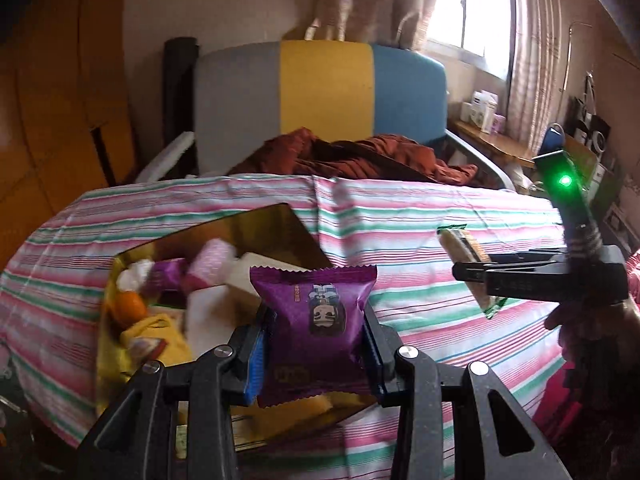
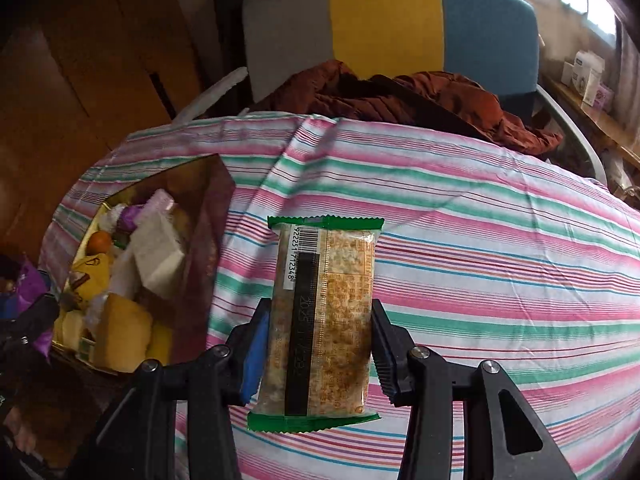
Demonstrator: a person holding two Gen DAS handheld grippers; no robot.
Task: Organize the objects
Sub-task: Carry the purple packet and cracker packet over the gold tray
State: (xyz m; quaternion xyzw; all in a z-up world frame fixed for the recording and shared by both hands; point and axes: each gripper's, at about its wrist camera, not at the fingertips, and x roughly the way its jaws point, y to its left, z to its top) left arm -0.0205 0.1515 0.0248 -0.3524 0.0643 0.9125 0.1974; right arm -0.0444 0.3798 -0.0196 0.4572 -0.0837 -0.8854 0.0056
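At the near edge of the table, under its pink, green and white striped cloth, both tools are loaded. Left tool clamped on a purple snack packet, squarish, printed face toward the camera, crimped edges top and bottom; it hangs above the near end of the gold box. Right tool closed on a green-edged cracker pack, held by its long sides, long axis running away from the holder, barcode end farthest; it sits over bare cloth, well apart from the box.

Gold box at table's left, just inside the left edge, crowded: an orange, yellow wrappers, white blocks, a pink packet, more purple ones. Its dark side wall faces the open cloth.

Room to move: the whole centre and right of the cloth is free, with one fold ridge running toward the far edge.

Beyond the far edge: chair with grey, yellow and blue back, rust-brown cloth heaped on the seat. Farther right, window and curtains; a shelf with small boxes.
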